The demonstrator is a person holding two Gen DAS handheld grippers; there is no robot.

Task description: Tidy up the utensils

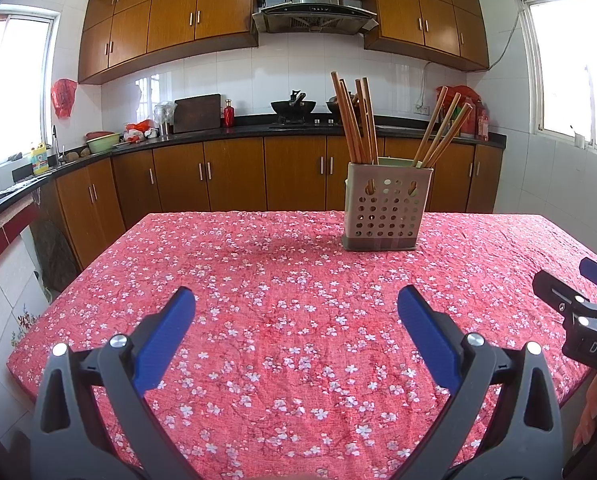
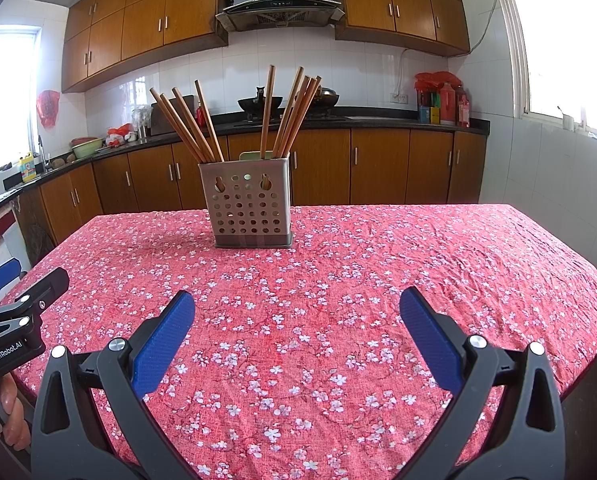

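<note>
Both claws, left gripper (image 1: 296, 300) and right gripper (image 2: 297, 302), gape empty; ahead, chopsticks (image 2: 202, 126) already stand in perforated holder (image 2: 248, 204), little apparently left.

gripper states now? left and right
Left gripper: open, holding nothing, above the tablecloth.
Right gripper: open, holding nothing.

we see a red tablecloth (image 2: 378, 264) strewn with small white and pale pink blossoms, and on it a grey holder (image 2: 248, 204) with a pattern of round holes, a light green piece at its back rim. the chopsticks (image 2: 286, 120) in it are reddish brown, and both the left gripper (image 1: 296, 300) and the right gripper (image 2: 297, 300) have blue pads (image 2: 166, 344) on dark grey arms.
</note>
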